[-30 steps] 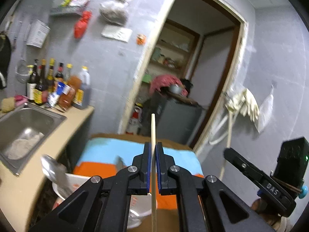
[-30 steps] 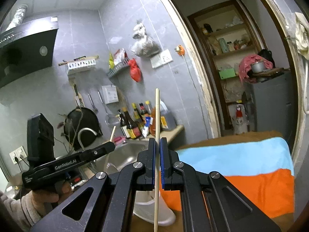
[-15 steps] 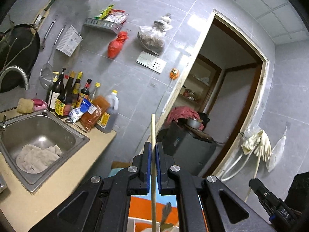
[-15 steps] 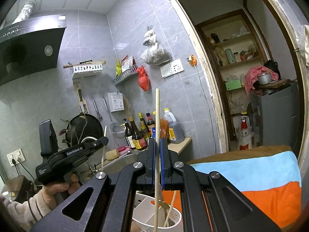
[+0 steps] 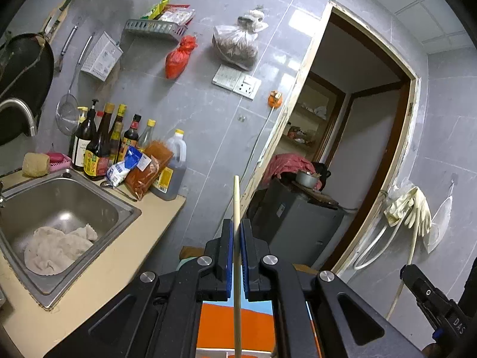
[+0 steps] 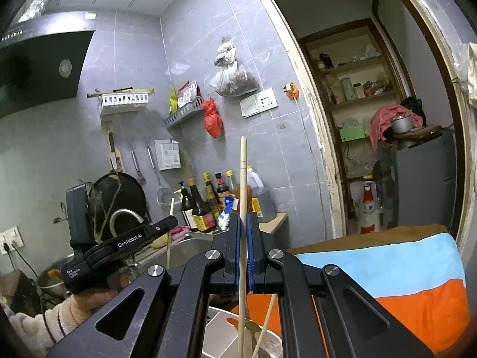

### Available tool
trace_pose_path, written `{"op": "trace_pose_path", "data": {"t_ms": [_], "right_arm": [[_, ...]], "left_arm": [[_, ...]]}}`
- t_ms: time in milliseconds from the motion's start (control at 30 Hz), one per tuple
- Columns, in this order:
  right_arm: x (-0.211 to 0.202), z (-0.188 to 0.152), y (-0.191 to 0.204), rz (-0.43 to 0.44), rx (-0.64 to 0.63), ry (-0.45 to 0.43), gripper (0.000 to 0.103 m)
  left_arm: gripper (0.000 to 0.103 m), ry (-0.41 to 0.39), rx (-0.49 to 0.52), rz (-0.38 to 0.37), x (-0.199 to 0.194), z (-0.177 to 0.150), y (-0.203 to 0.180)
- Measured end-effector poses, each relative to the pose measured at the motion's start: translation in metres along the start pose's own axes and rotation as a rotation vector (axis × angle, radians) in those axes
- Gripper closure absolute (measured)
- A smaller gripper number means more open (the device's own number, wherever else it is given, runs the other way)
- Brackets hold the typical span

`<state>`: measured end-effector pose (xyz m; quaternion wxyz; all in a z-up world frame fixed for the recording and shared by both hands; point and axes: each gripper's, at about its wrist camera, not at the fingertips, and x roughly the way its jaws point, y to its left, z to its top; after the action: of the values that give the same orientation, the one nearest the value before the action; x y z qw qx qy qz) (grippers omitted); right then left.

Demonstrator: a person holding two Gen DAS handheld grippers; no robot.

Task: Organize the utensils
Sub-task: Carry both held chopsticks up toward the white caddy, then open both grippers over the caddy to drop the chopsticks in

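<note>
Right tool [image 6: 244, 238] clamped on chopstick [image 6: 243, 197]

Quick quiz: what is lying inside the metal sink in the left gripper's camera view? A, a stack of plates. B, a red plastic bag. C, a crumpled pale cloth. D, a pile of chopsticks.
C: the left wrist view shows a crumpled pale cloth lying in the basin of the sink, with no plates, chopsticks or bag in it.
</note>
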<state>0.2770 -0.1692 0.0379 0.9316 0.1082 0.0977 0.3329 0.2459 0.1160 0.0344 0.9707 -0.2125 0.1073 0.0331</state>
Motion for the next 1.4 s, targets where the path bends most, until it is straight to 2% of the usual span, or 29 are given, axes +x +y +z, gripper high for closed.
{"op": "trace_pose_path", "data": {"t_ms": [200, 467, 900, 1133, 1400], "right_arm": [[0.011, -0.014, 0.0, -0.009, 0.007, -0.003, 0.099], [0.029, -0.036, -0.005, -0.031, 0.006, 0.012, 0.099], [0.029, -0.053, -0.008, -0.062, -0.035, 0.015, 0.099], [0.028, -0.055, -0.012, -0.071, -0.034, 0.011, 0.099], [0.026, -0.054, -0.019, -0.062, -0.009, 0.059, 0.097]], "left_arm": [[0.098, 0.012, 0.02, 0.009, 0.012, -0.013, 0.009], [0.098, -0.016, 0.017, 0.018, 0.014, -0.027, 0.02], [0.098, -0.063, 0.037, 0.011, 0.016, -0.038, 0.018], [0.098, -0.047, 0.066, 0.016, 0.014, -0.045, 0.012], [0.098, 0.023, 0.097, 0.03, 0.004, -0.048, 0.005]]}}
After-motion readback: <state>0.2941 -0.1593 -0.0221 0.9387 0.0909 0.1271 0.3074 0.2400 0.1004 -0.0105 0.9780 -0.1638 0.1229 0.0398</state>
